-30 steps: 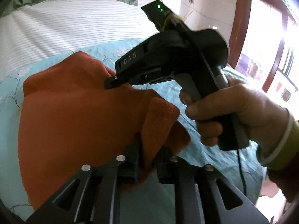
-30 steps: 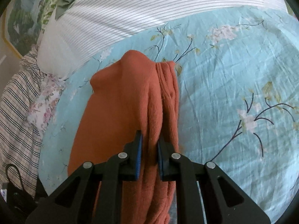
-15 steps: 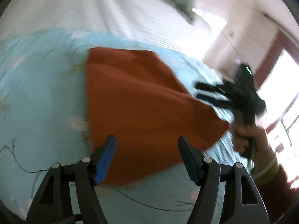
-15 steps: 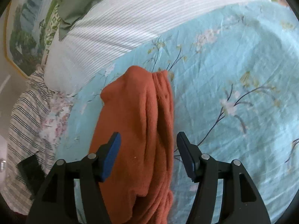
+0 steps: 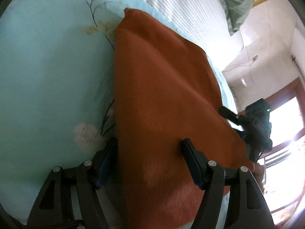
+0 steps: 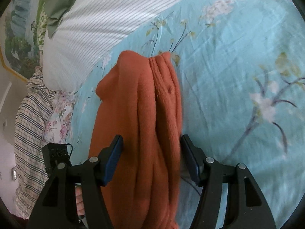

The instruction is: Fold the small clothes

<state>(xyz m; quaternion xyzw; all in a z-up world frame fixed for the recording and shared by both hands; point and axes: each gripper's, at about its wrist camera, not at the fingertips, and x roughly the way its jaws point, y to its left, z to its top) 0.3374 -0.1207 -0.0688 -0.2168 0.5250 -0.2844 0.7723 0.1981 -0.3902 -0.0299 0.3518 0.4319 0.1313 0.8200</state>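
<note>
The orange garment [image 5: 162,105] lay on the blue floral sheet [image 5: 47,76], already folded over on itself. It looked like a thick, fuzzy knit. In the right wrist view it formed a long, narrow bundle [image 6: 139,124] with soft ridges running away from the camera and a ribbed edge at its far end.

The left gripper [image 5: 150,162] was spread wide and held nothing; its left pad [image 5: 106,162] sat at the garment's left edge and the right pad over the cloth. The right gripper [image 6: 151,160] was also wide open and empty, its pads flanking the bundle on either side. From the left view the right gripper [image 5: 253,131] showed at the cloth's far right edge.

The garment would likely handle as light, limp and bulky. It would droop from any pinch point and would not hold a shape unless laid flat. The fuzzy surface should give the pads good grip, so slipping seemed a small risk. Dragging lower layers along, or undoing the fold, seemed the likelier trouble.

The best holds would probably be the two corners of the near end, each pinch taking all layers together. A grip on the ribbed edge would stretch less than one on the loose body.

A striped white blanket [image 6: 99,24] lay beyond the sheet.
</note>
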